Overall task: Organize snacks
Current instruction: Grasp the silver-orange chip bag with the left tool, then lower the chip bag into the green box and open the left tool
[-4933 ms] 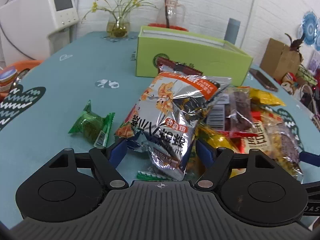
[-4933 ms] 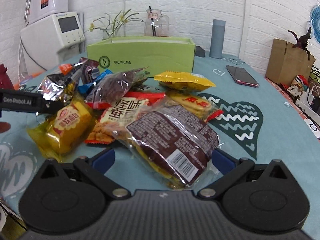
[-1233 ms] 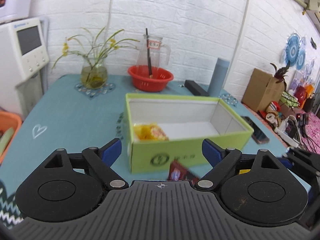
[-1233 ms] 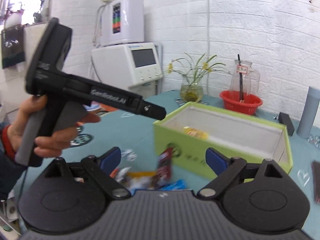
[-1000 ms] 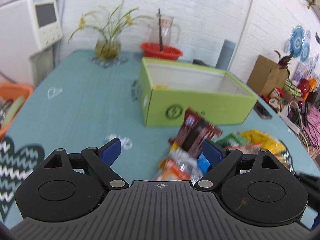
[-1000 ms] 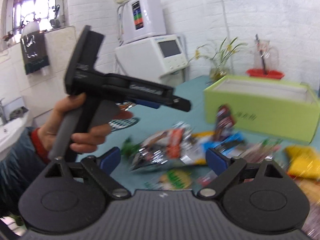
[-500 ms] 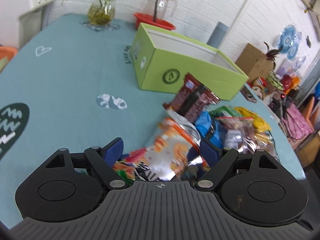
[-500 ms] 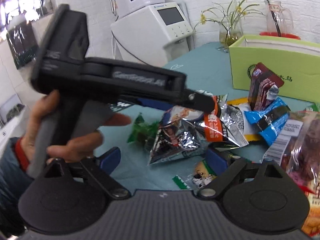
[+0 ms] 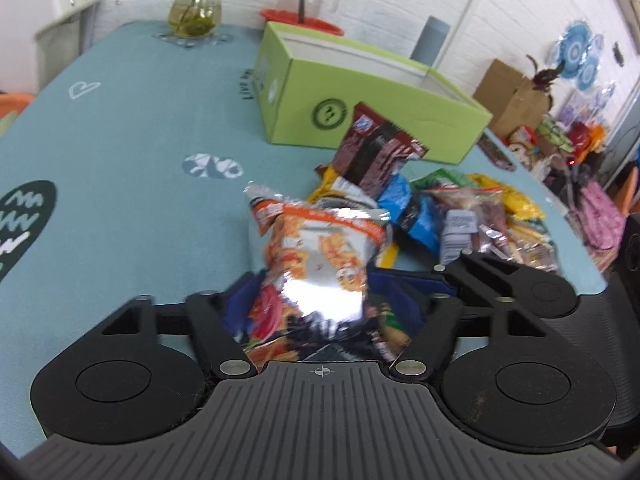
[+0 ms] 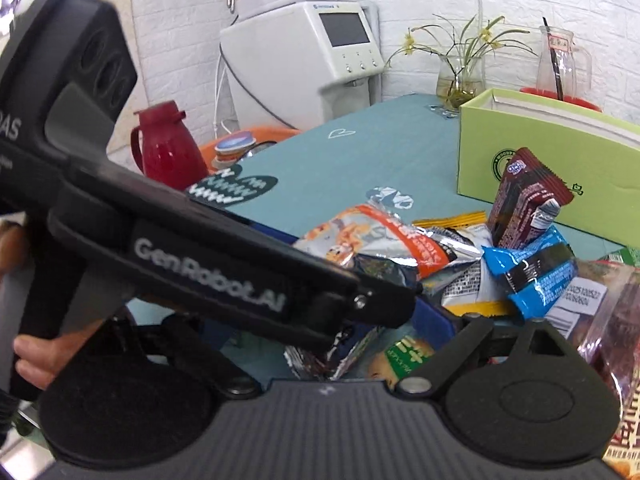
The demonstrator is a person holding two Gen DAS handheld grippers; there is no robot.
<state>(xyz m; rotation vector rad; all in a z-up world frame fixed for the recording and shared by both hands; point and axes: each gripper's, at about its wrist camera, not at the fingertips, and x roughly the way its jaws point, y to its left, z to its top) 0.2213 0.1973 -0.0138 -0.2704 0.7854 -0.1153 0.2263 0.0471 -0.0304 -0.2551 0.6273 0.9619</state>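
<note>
**Left gripper closed on the orange-and-silver bag; box still to be reached**

Nearest the camera in the left wrist view, the left gripper (image 9: pixel 320 304) is seen with its blue pads pressed in on both sides of the orange-and-silver snack bag (image 9: pixel 320 256), whose lower end is bunched between them. Half a second earlier the pads stood wide apart above the pile with nothing between them, so a grasp has just been made. About a second earlier that gripper was held above the green box (image 9: pixel 360 92); it has since been brought back down to the pile. A further pick-and-carry cycle is therefore judged to have begun.

The right gripper (image 10: pixel 432 332) is held low over the near part of the pile, just beside the left one, whose black body crosses the right wrist view. One blue pad is visible on its right side, while the other is hidden behind the left tool, so how far it is open cannot be told; nothing is seen to be held in it.

Just beyond the grasped bag, toward the right side of the teal table (image 9: pixel 140 140), the remaining packets are heaped: a blue wrapper (image 9: pixel 404 204), a dark red packet (image 9: pixel 372 152) propped upright, and yellow and clear bags further right.

Behind them, toward the far edge, the open box is standing. Lifting and carrying the bag over its near wall is judged to be the next step.
</note>
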